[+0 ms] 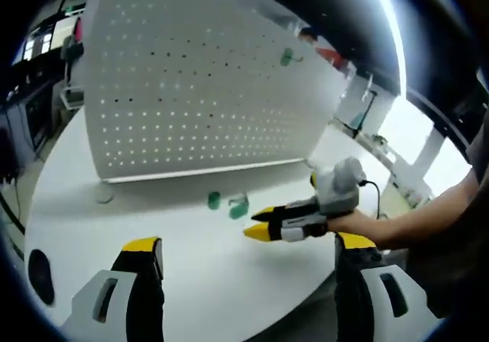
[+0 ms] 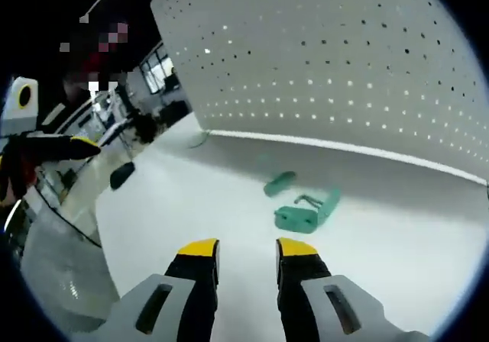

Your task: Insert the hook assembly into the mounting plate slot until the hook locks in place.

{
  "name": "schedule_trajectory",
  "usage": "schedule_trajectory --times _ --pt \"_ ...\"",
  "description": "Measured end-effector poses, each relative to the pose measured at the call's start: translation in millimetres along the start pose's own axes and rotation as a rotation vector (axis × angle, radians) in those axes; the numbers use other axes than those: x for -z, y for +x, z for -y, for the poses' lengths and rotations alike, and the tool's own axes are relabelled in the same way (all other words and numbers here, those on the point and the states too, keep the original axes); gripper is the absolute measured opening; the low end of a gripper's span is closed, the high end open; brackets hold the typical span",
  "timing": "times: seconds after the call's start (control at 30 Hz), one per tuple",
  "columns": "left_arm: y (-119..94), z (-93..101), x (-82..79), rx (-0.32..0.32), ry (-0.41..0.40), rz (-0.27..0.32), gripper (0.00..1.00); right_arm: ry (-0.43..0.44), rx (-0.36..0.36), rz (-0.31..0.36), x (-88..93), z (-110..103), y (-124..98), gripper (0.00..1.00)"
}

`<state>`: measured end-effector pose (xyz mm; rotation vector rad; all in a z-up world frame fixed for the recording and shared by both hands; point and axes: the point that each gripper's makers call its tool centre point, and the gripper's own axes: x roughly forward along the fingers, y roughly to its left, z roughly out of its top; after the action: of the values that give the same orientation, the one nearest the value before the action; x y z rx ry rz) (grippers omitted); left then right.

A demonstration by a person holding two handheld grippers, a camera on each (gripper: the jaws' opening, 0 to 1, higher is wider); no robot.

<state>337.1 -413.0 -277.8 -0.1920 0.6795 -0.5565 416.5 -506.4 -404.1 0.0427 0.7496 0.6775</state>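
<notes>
1. The hook assembly (image 2: 306,212) lies flat on the white table (image 2: 191,204), in front of the upright pegboard (image 2: 344,67), which seems to serve as the mounting plate; a second small green piece (image 2: 279,182) lies just beside it, nearer to the board
2. In the left gripper view the same two green parts (image 1: 229,203) rest between the board's lower edge and the right gripper (image 1: 263,224), which comes in from the right side, held by a person's hand (image 1: 359,224)
3. The right gripper (image 2: 246,254) has its jaws open with a narrow gap and holds nothing; it points at the hook assembly but is not touching it
4. The left gripper (image 1: 248,254) has its jaws wide apart, also empty, and hangs back over the table
5. The step in hand looks like the pick-up: the right gripper should probably go forward and low, and take the assembly by its thicker block, so that the hook end remains free for the slot
6. Another green hook (image 1: 286,56) seems already mounted high on the board, but it is too small to be sure
7. The shape of both loose green parts is blurred, so which end is the hook cannot be told, and no special slot is visible among the holes
</notes>
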Motion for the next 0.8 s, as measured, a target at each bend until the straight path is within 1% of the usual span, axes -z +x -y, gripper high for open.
schedule_trajectory --times 0.1,0.27,0.37,0.5,0.53,0.57,0.67,0.8 --pt "-0.4 -2.2 0.7 -0.002 -0.003 -0.001 0.94 -0.018 0.022 0.003 -3.8 6.9 2.7 0.28" --pt "0.1 -5.2 0.6 -0.001 -0.012 0.000 0.94 -0.087 0.025 -0.006 -10.0 14.4 8.3 0.25" --pt "1.2 -5.4 0.0 0.002 -0.015 0.002 0.94 -0.147 0.020 -0.011 -14.2 16.7 11.8 0.23" --pt "2.6 -6.8 0.0 0.004 -0.021 0.004 0.94 -0.280 0.019 -0.020 -18.8 19.6 15.5 0.14" --pt "2.8 -6.9 0.1 0.005 -0.023 0.003 0.94 -0.294 0.019 -0.020 -19.2 20.4 16.6 0.13" --pt "3.0 -7.1 0.3 0.006 -0.023 0.003 0.93 -0.290 0.017 -0.024 -18.5 20.6 17.5 0.12" --pt "3.2 -7.4 0.4 0.006 -0.027 0.004 0.93 -0.312 0.008 -0.041 -16.6 22.3 19.8 0.10" --pt "3.4 -9.1 0.9 0.005 -0.033 0.004 0.93 -0.335 0.010 -0.042 -16.9 24.1 20.8 0.09"
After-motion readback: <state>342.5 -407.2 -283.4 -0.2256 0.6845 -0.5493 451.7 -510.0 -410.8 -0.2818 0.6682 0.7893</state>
